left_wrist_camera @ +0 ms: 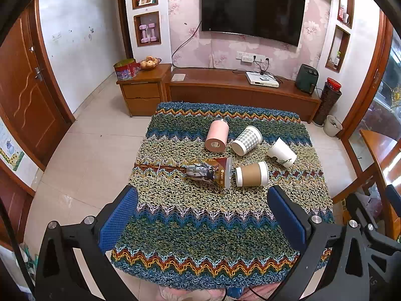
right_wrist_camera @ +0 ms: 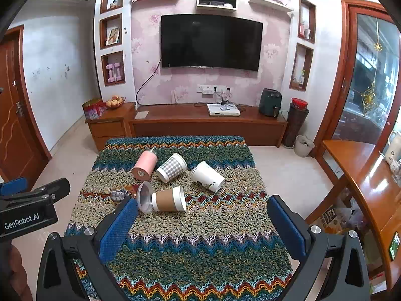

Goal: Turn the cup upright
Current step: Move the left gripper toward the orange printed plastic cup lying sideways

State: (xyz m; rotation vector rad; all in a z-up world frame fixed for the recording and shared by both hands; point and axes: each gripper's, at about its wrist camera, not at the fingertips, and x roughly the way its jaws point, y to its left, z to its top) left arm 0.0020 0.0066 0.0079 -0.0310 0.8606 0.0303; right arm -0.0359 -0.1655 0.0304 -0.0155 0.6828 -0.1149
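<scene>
Both grippers, left (left_wrist_camera: 202,215) and right (right_wrist_camera: 202,222), gape wide, empty. Brown cup (right_wrist_camera: 168,202) lies just ahead of right: grip mid-sleeve, then tip upright.

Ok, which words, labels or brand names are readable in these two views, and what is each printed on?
"GenRobot.AI": on the side of the left gripper, seen from the right wrist view.
Printed plastic cup: orange band with small characters, too blurred to read.
Pink tumbler: mark on its base, too small to read.
</scene>
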